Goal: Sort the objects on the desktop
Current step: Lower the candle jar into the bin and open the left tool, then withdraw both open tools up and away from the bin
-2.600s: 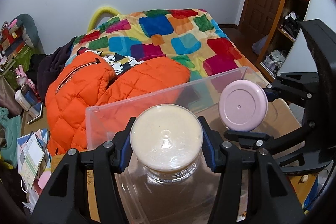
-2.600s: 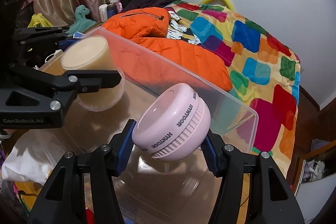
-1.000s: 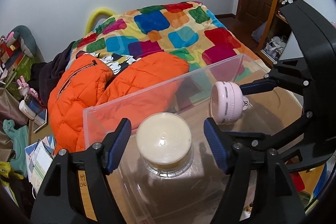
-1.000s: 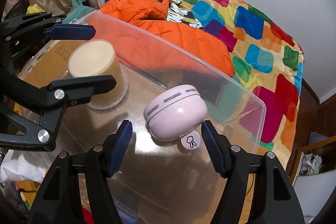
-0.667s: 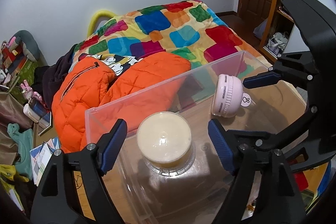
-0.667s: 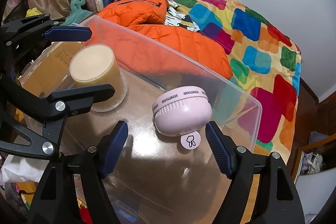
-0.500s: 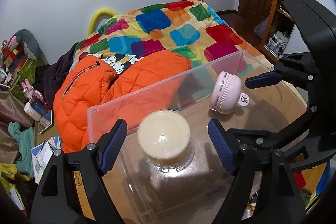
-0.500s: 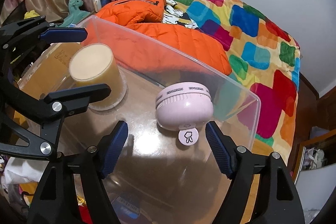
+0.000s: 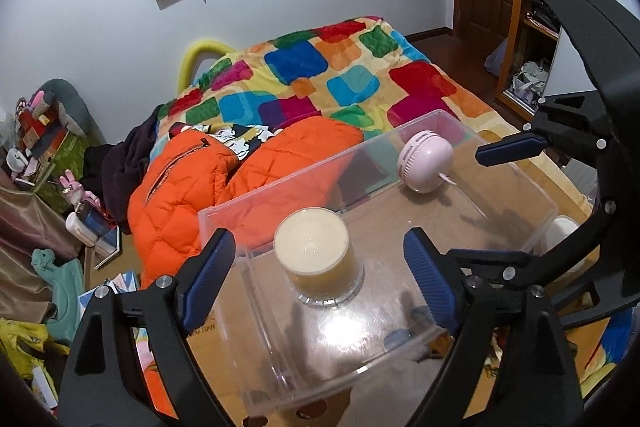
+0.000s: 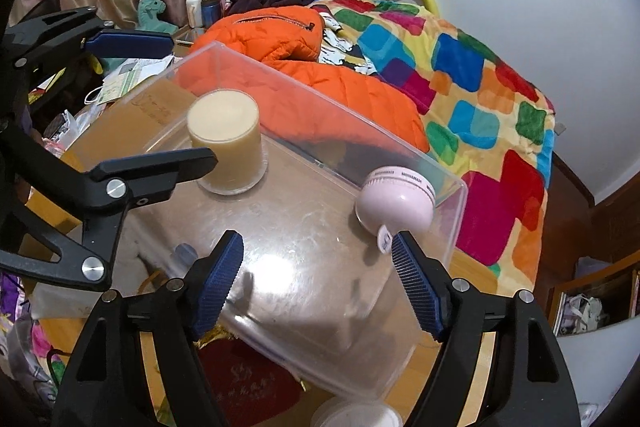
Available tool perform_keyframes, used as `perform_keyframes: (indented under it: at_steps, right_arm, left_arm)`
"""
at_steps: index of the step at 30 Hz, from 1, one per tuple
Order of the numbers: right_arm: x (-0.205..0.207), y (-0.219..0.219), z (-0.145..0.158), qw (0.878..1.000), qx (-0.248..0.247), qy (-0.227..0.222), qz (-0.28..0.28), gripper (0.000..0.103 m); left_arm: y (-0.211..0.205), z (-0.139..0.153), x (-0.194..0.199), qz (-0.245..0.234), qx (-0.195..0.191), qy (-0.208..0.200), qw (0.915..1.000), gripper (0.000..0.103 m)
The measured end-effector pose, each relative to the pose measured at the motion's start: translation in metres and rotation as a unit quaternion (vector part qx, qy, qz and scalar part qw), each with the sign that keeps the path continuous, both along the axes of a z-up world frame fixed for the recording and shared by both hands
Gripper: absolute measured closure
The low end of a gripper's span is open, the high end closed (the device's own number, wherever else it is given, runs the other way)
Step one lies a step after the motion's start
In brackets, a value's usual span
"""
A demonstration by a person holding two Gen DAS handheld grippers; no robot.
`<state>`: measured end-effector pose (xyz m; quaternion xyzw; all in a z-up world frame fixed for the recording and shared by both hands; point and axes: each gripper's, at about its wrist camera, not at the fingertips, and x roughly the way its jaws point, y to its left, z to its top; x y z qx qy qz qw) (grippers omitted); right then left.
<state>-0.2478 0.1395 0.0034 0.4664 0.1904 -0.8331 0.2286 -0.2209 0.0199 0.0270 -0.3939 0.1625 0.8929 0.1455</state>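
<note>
A clear plastic bin [image 9: 280, 193] [image 10: 456, 227] sits on the desk. A cream-topped clear cylinder case [image 9: 314, 255] [image 10: 226, 143] stands upright inside it at the left. A pink round device [image 9: 424, 161] [image 10: 396, 203] with a small white tag lies on its side in the far right corner. My left gripper [image 9: 318, 279] is open and empty, above the near side of the bin, behind the cylinder. My right gripper [image 10: 318, 281] is open and empty, above the bin's near right part, its right finger close to the pink device.
A bed with a colourful quilt [image 9: 340, 75] and an orange jacket [image 9: 192, 179] lies beyond the bin. Papers and clutter [image 10: 120, 79] lie left of the bin. A red pouch [image 10: 248, 383] and a white lid [image 10: 356, 415] lie in front of it.
Both grippers let go of the cylinder and the pink device, opened, and pulled back and up from the bin. The pink device rolled onto its side toward the right corner.
</note>
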Motion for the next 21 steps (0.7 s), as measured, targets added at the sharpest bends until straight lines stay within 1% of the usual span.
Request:
perform_keyframes:
  at_steps: [3, 7, 12, 14, 16, 21]
  right_arm:
    - [0.009, 0.002, 0.008, 1.0, -0.003, 0.006, -0.002, 0.029]
    - [0.025, 0.005, 0.019, 1.0, 0.001, 0.021, -0.002, 0.029]
    - [0.044, 0.009, 0.031, 0.999, 0.003, 0.037, -0.004, 0.029]
    - [0.052, 0.011, 0.037, 0.999, 0.001, 0.045, -0.005, 0.028]
    - [0.062, 0.014, 0.042, 0.998, 0.0, 0.058, -0.006, 0.022]
    - [0.083, 0.021, 0.05, 0.997, -0.006, 0.073, -0.007, 0.021]
  left_arm:
    - [-0.001, 0.008, 0.01, 0.001, -0.001, 0.006, 1.0, 0.016]
    - [-0.004, 0.018, 0.024, 0.003, -0.002, 0.015, 0.9999, 0.012]
    - [-0.006, 0.03, 0.044, 0.006, -0.002, 0.026, 0.9996, 0.012]
    - [-0.006, 0.034, 0.052, 0.007, -0.004, 0.029, 0.9995, 0.011]
    - [-0.006, 0.037, 0.059, 0.007, -0.006, 0.033, 0.9994, 0.011]
    - [-0.003, 0.043, 0.081, 0.003, -0.01, 0.044, 0.999, 0.01]
